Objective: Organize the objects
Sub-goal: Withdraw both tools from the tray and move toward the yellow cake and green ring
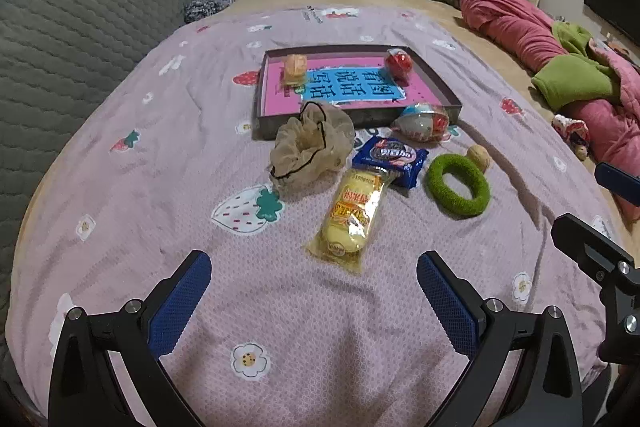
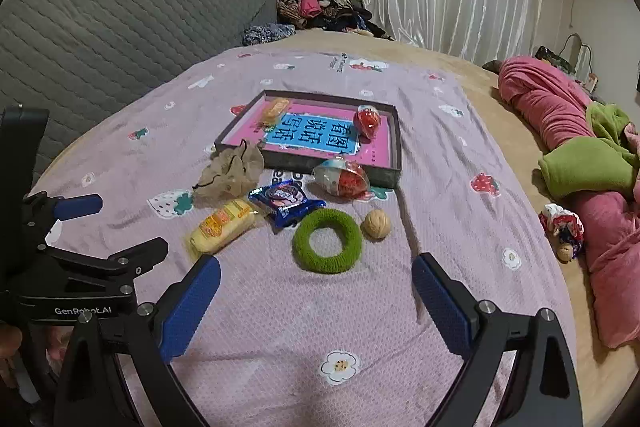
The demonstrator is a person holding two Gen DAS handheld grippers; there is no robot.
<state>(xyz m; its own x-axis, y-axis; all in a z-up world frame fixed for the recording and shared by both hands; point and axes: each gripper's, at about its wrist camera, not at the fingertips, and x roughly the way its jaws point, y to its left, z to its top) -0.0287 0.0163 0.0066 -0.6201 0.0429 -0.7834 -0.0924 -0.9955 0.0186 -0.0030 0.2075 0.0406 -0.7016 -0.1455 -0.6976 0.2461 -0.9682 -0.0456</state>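
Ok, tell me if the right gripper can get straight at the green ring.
Probably yes. The right gripper is open, and the green ring lies flat on the bedspread just ahead of its fingers, nothing between. The walnut beside it looks clear enough.

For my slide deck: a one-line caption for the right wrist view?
Open right gripper hovers over fuzzy green ring and walnut, before a shallow dark tray.

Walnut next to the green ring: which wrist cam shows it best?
Right wrist. There the walnut sits whole and unobstructed, just right of the green ring, its ridged shell visible. In the left wrist view the walnut lies behind the ring, smaller, with its lower edge cut off by the ring.
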